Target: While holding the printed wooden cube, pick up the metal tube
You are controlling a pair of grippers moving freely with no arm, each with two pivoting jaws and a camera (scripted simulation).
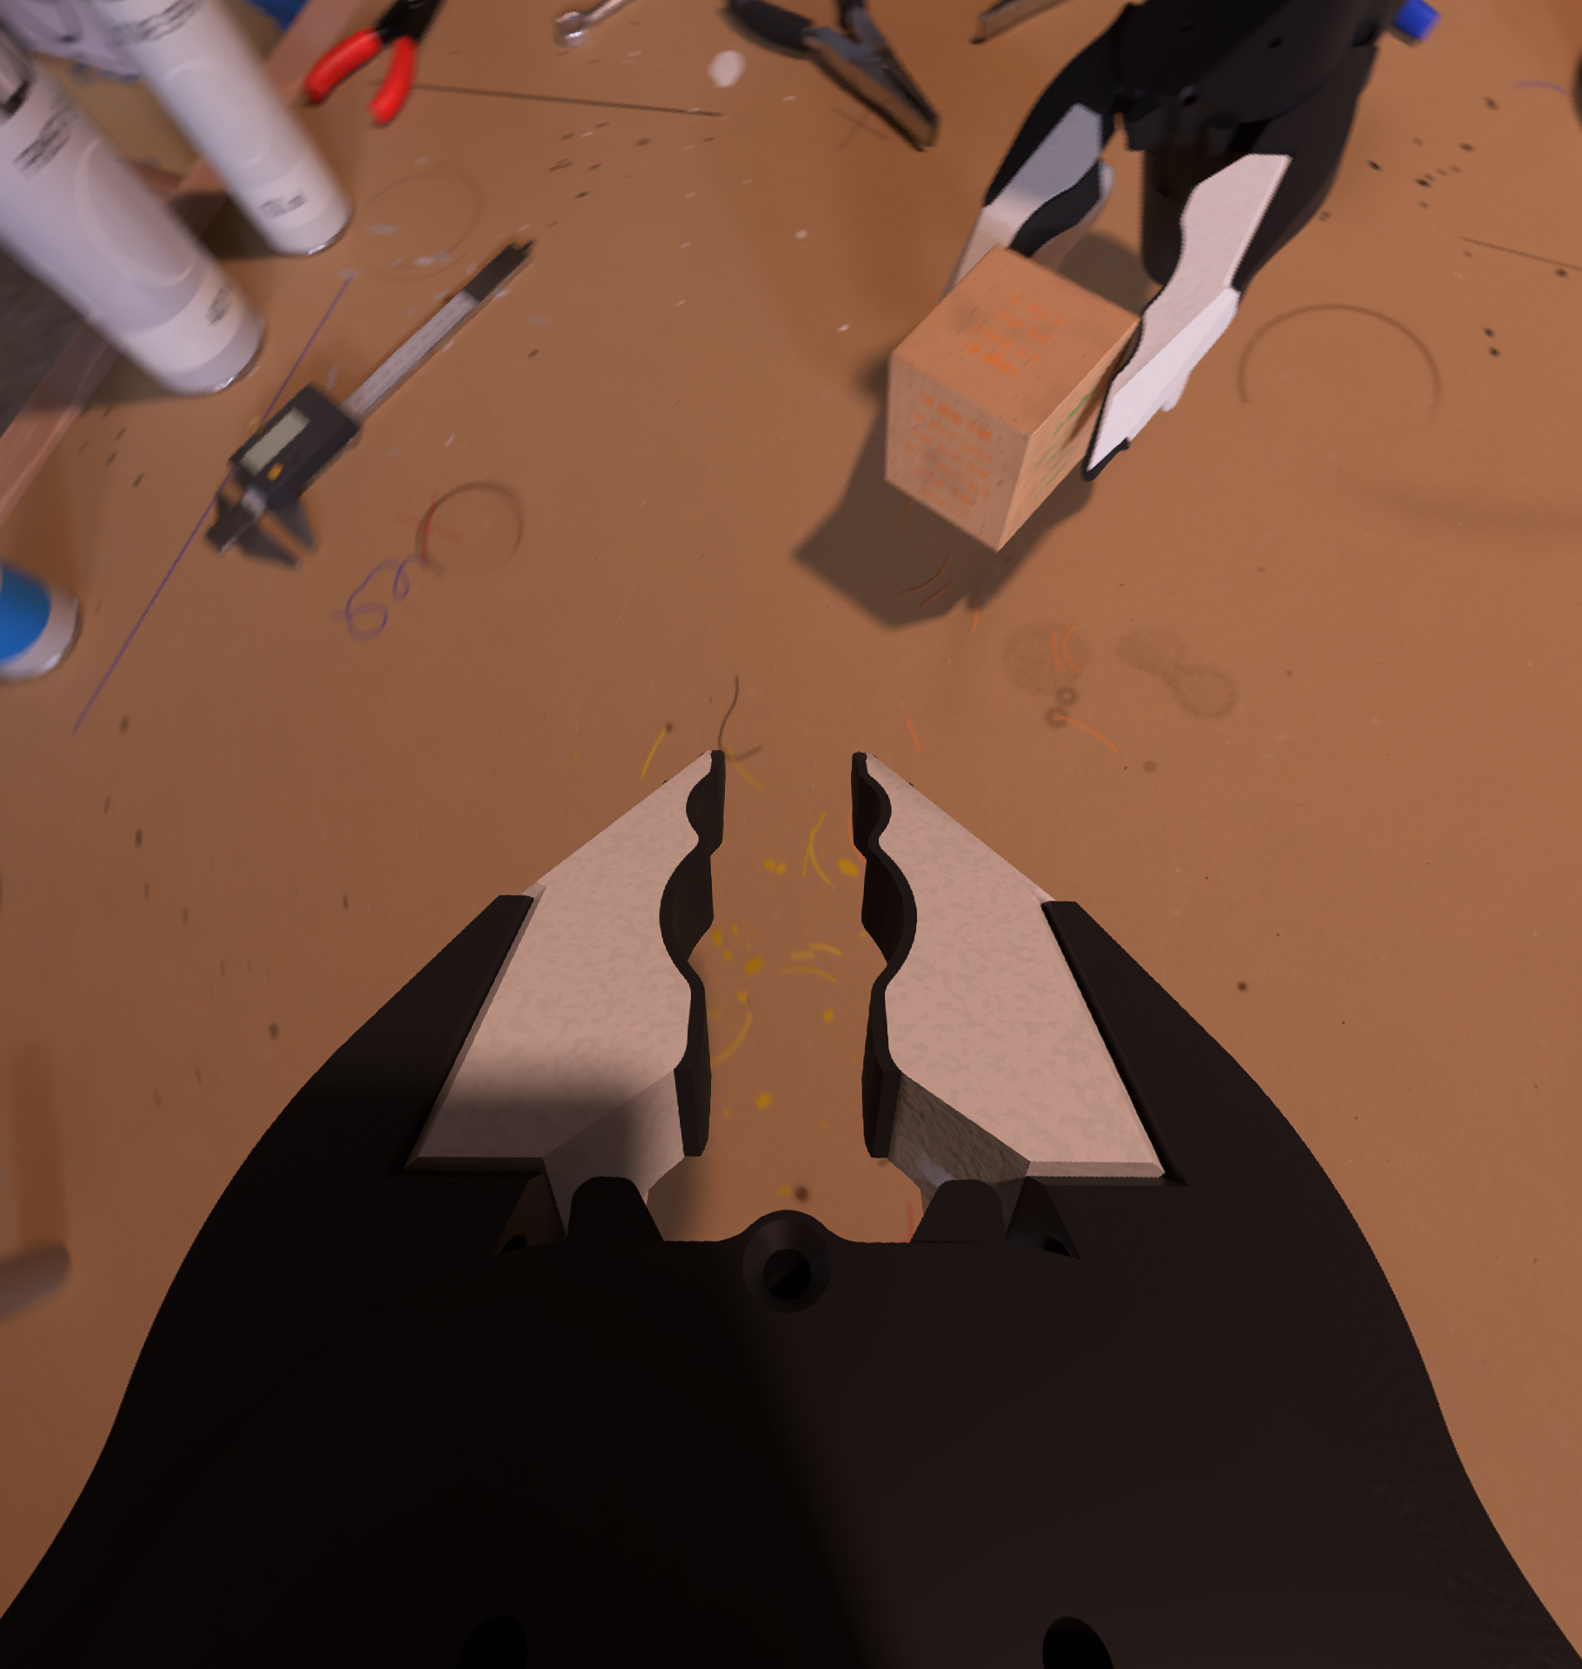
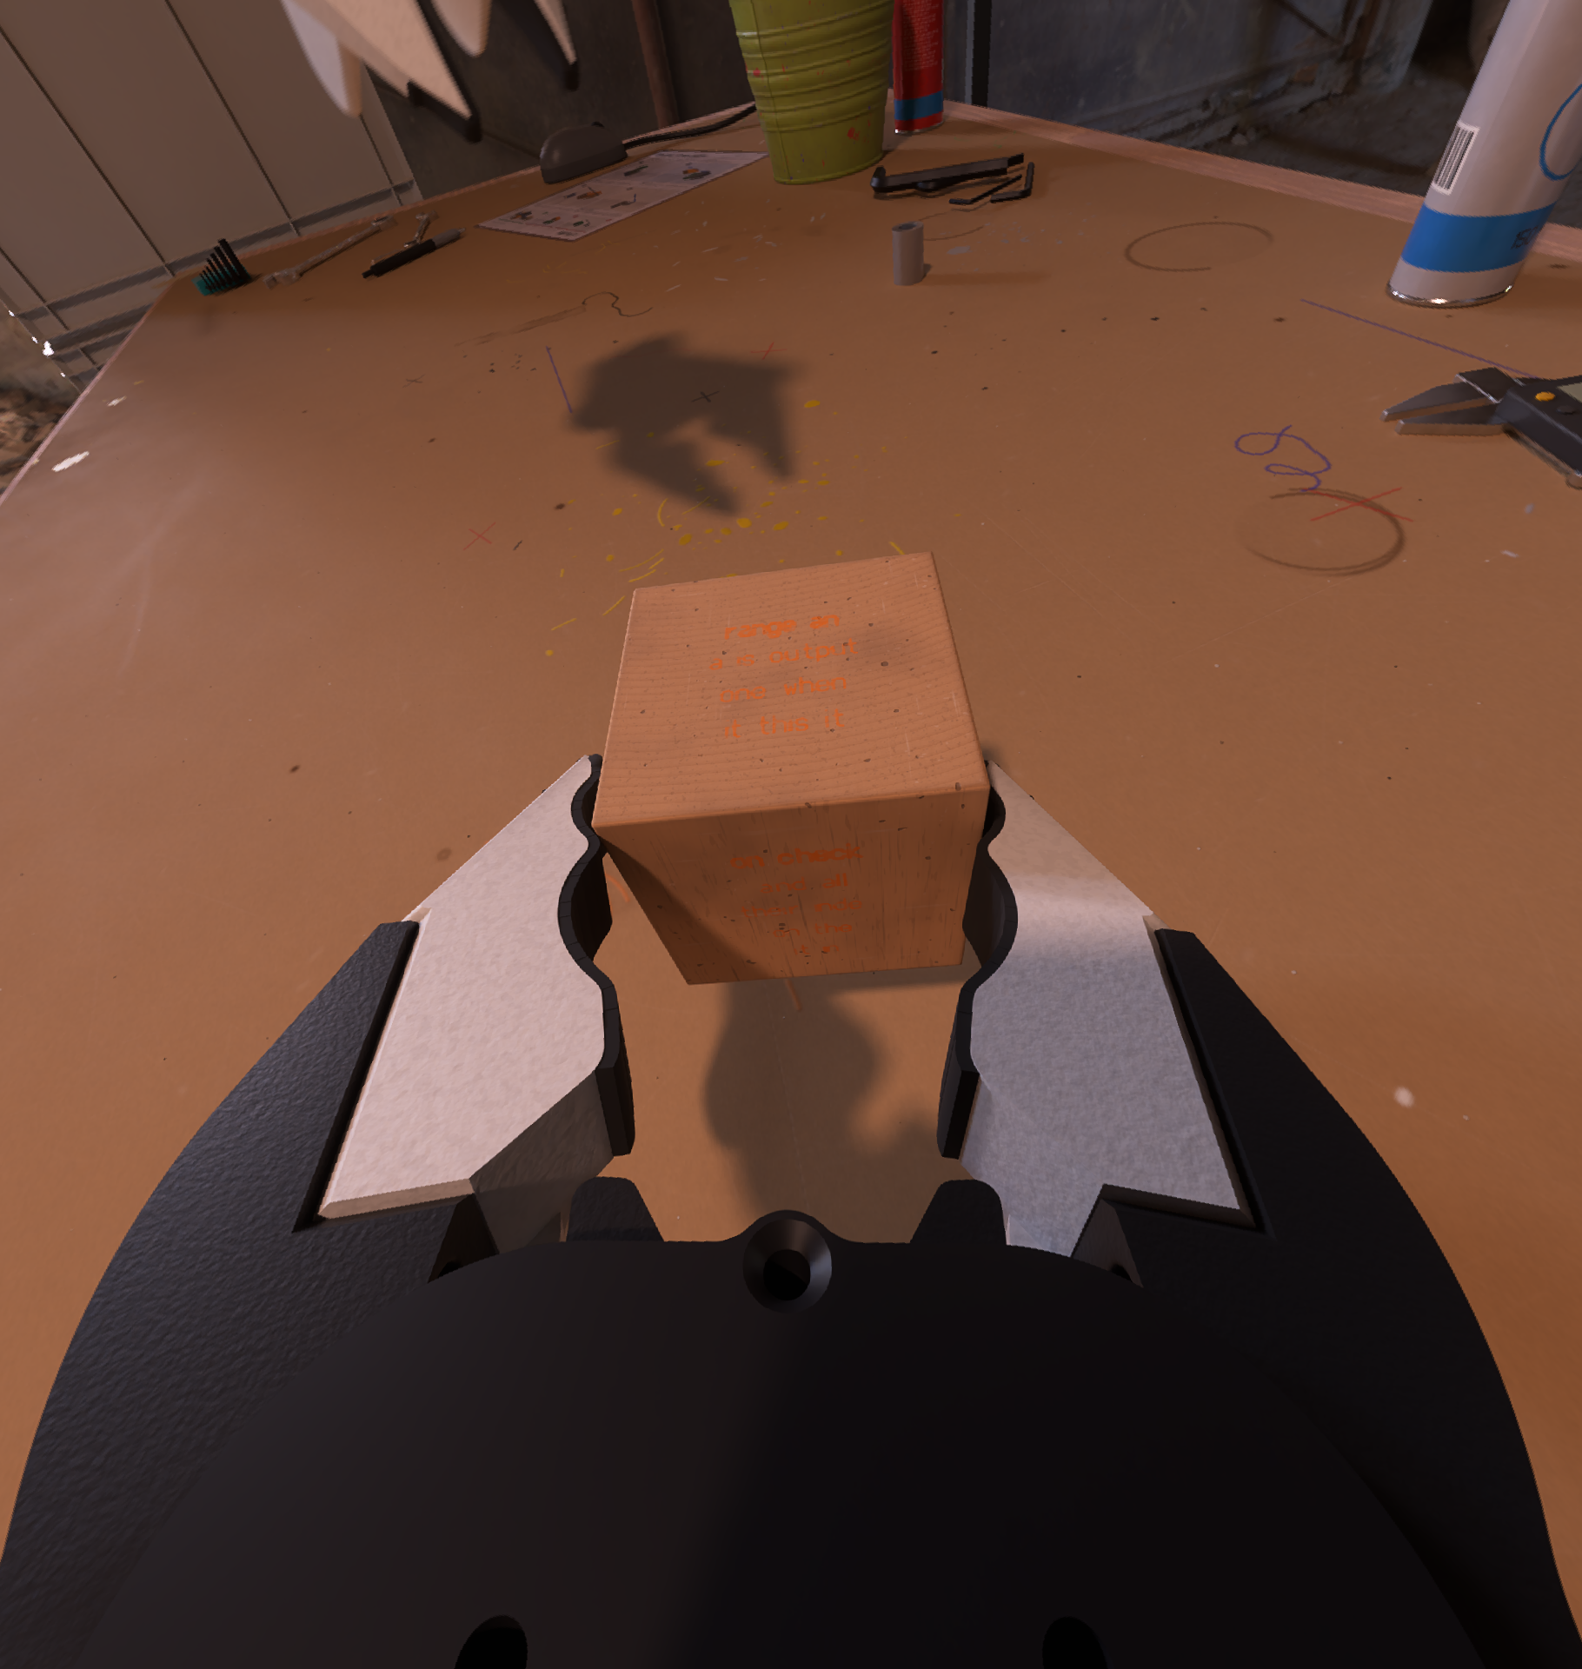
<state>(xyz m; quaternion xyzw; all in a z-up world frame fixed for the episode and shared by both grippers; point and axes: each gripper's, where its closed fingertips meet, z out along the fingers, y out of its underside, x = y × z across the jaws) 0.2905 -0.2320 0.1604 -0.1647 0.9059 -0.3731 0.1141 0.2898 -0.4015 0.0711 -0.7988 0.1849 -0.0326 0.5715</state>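
The right gripper [image 2: 792, 858] clenches the printed wooden cube [image 2: 792, 768], the metal tube [image 2: 907, 253] standing at twelve o'clock, while the left gripper [image 1: 787, 777] hangs released, holding nothing.

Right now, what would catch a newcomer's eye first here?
The wooden cube with orange print, clamped between the right gripper fingers above the brown table. Then the left gripper, open and empty. Far back stands a small grey metal tube.
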